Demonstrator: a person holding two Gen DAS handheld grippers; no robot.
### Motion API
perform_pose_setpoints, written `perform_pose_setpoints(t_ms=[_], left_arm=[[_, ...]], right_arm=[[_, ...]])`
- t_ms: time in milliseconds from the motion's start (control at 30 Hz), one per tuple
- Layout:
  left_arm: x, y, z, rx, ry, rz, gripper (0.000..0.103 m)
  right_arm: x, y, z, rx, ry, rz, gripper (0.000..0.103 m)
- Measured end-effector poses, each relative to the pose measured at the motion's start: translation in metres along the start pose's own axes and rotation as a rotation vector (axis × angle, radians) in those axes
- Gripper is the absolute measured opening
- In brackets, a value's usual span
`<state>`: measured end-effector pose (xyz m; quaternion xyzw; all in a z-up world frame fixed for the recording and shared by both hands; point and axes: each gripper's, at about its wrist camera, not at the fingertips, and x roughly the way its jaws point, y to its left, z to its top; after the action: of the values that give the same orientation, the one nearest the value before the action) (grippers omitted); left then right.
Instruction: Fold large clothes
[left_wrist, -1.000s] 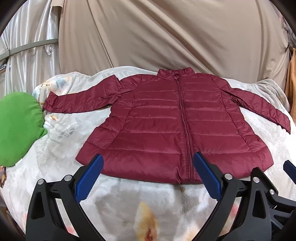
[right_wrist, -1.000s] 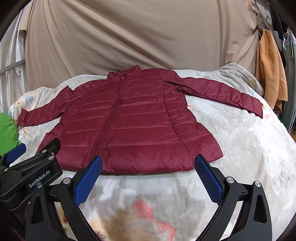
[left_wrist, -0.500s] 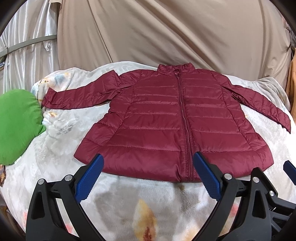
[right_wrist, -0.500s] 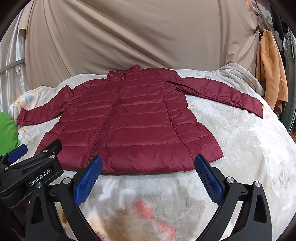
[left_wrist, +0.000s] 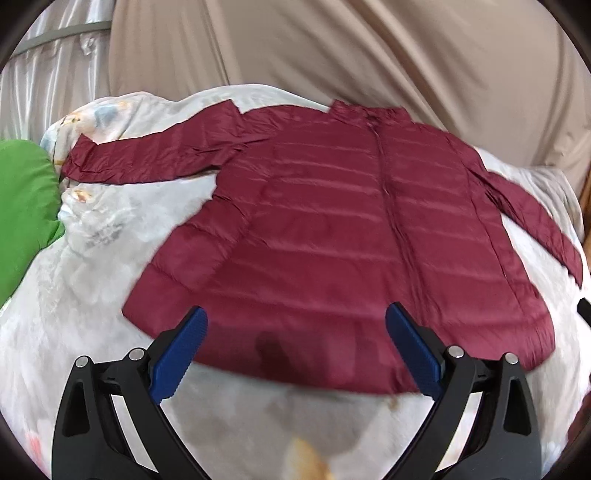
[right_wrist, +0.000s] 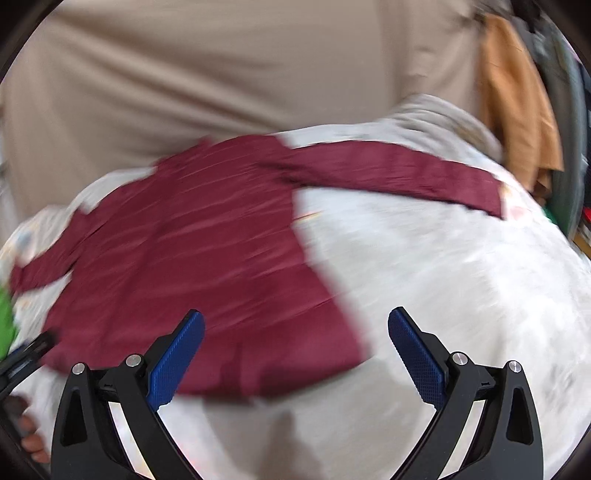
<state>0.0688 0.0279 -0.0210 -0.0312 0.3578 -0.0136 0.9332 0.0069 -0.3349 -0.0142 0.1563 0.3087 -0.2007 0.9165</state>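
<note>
Maroon jacket (left_wrist: 332, 251) flat — both tongs (left_wrist: 295, 350) gaping, no legible writing.

The left gripper (left_wrist: 295, 343), jaws apart, hovers seemingly just above the jacket (left_wrist: 351, 240) hem.

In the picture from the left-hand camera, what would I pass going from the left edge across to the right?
Green cushion → the jacket's outstretched sleeve → the jacket's zipper → its other sleeve, all lying on the pale blanket.
</note>
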Motion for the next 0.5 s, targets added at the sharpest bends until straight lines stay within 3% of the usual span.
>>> perform_pose_setpoints(t_ms=[133,300,400,500], left_arm=[[0.018,0.023,0.017,-0.014,0.017,0.027,0.095],[0.037,0.056,0.040,-0.061,0.013,0.094,0.095],[0.047,0.073,0.053,-0.088,0.003,0.099,0.095],[0.059,0.087,0.065,-0.115,0.003,0.093,0.095]], right_arm=[[0.052,-0.088,0.043,0.181,0.046,-0.100,0.097],[0.097,-0.178,0.087,0.339,0.012,-0.250,0.093],[0.123,-0.213,0.101,0.409,0.015,-0.291,0.088],[0.150,-0.238,0.108,0.478,0.027,-0.267,0.080]])
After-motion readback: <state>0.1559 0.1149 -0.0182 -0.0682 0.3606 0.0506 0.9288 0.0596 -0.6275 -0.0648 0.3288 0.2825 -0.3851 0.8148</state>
